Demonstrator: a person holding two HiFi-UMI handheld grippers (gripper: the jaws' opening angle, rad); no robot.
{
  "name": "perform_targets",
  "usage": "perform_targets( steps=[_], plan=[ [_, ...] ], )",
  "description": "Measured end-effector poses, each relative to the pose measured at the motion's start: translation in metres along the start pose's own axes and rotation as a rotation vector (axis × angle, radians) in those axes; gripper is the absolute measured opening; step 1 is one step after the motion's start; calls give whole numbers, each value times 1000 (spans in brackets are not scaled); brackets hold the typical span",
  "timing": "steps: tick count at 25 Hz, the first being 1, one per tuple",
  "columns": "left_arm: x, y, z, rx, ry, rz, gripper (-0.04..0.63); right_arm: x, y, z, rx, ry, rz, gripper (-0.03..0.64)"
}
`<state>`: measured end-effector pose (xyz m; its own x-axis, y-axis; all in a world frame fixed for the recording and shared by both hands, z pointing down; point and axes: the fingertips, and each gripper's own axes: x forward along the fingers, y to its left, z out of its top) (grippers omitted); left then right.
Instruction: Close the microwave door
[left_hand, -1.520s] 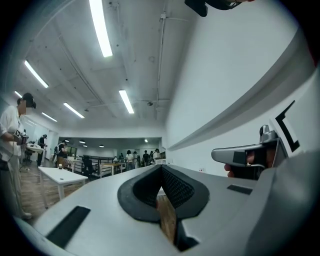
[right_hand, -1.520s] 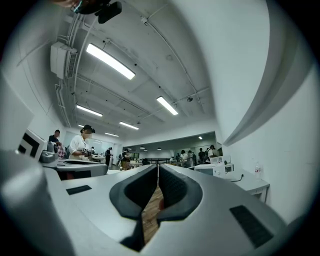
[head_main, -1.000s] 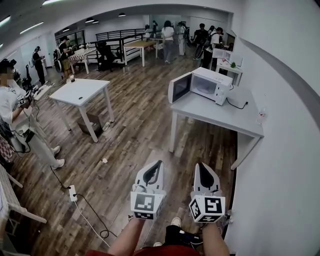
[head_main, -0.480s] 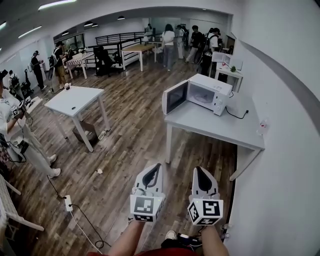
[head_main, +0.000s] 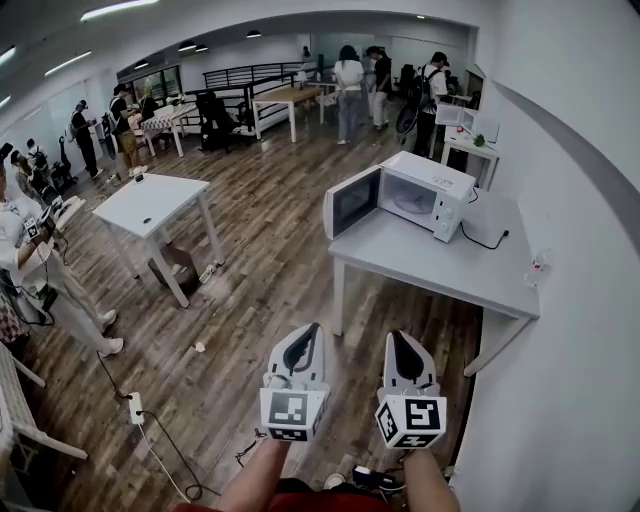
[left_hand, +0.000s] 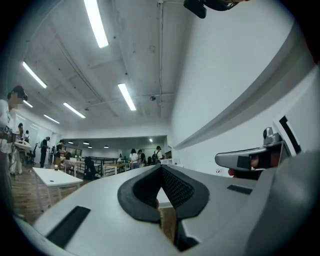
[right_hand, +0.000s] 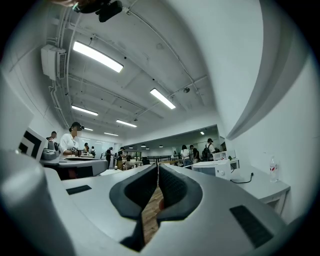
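Observation:
A white microwave (head_main: 428, 195) stands on a grey table (head_main: 440, 265) by the right wall, its door (head_main: 352, 201) swung open to the left. It also shows small in the right gripper view, microwave (right_hand: 216, 168). My left gripper (head_main: 315, 327) and right gripper (head_main: 397, 333) are held side by side low in the head view, over the wooden floor, well short of the table. Both are shut with nothing between the jaws. The left gripper (left_hand: 161, 167) and right gripper (right_hand: 157, 166) point roughly level across the room.
A white table (head_main: 150, 205) stands at the left with a box under it. A person (head_main: 30, 270) stands at the far left. Several people and more tables fill the back of the room. A power strip and cable (head_main: 135, 408) lie on the floor. A water bottle (head_main: 540, 268) sits at the grey table's right edge.
Both grippers and the head camera have moved forward toward the grey table. The microwave and table appear nearer and larger. The jaws stayed shut.

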<state>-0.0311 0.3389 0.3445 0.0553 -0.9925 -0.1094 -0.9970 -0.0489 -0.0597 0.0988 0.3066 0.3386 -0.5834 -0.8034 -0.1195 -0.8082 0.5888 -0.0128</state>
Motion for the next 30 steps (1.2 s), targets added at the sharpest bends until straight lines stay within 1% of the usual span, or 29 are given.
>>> perform_targets(
  steps=[8, 14, 20, 30],
  plan=[
    [35, 10, -13, 4, 15, 5, 26, 35, -16, -18, 26, 16, 7, 29],
    [66, 37, -24, -10, 10, -2, 26, 76, -11, -30, 21, 18, 9, 29],
    [106, 86, -33, -13, -2, -11, 26, 139, 8, -34, 4, -2, 16, 29],
    [165, 192, -46, -48, -11, -25, 26, 251, 57, -45, -25, -2, 10, 29]
  ],
)
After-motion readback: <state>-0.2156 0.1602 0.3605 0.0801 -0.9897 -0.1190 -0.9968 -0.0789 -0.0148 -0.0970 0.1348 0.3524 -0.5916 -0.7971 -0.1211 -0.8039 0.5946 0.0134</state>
